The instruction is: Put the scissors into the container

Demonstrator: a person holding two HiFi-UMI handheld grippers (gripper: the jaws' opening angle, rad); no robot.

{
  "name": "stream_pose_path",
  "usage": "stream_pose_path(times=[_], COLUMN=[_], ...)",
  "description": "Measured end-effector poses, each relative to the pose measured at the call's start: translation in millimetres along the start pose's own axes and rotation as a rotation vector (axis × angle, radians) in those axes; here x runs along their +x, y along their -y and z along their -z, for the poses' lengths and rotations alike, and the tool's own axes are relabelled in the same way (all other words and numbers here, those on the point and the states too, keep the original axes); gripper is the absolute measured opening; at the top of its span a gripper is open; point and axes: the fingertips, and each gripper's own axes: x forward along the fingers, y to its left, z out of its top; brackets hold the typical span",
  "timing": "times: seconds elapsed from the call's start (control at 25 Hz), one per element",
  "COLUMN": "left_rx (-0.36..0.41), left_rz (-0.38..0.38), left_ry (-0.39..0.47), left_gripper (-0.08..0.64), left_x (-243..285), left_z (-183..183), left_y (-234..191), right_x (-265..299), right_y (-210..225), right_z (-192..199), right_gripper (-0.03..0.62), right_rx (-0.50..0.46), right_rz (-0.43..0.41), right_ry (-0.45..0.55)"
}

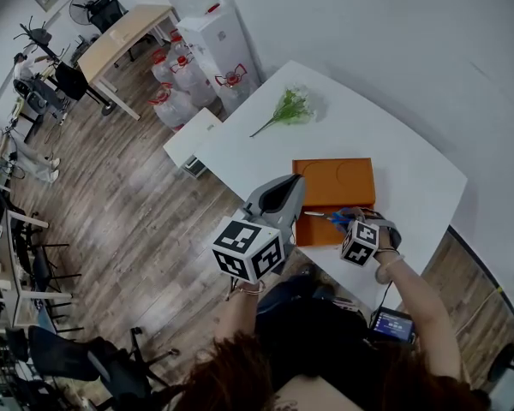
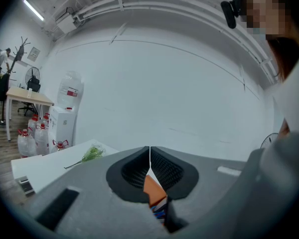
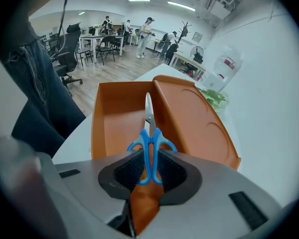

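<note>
Both jaws of your right gripper (image 3: 149,157) pinch the blue-handled scissors (image 3: 150,136) over the orange plastic container (image 3: 114,118); lower them in, then release. Your left gripper (image 2: 149,158) has its jaws pressed together.

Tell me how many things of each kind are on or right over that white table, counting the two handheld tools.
Grey two-jaw grippers: 2, the left gripper and the right gripper
Blue-handled metal scissors: 1, held in the right gripper
Orange plastic container with its lid open: 1
Green leafy plant sprig: 1
Total: 5
</note>
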Motion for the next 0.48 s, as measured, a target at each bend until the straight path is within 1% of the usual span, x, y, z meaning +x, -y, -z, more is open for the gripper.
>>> stream_pose_path(times=[0.24,0.48], left_rx=[-0.006,-0.014], left_rz=[-0.004,-0.01], left_ry=[0.002,0.003], left_gripper=[0.021,0.021], left_x=[-3.0,-8.7], left_z=[0.0,0.0], left_y=[-1.0,-3.9], right_x=[6.9,10.8], right_y=[-1.9,-5.6], right_z=[-2.0,0.0], right_gripper=[0.078,0.079], right_rx=[-0.012,0.006], right_rz=[-0.037,-0.083], right_ry=[-0.035,-0.068])
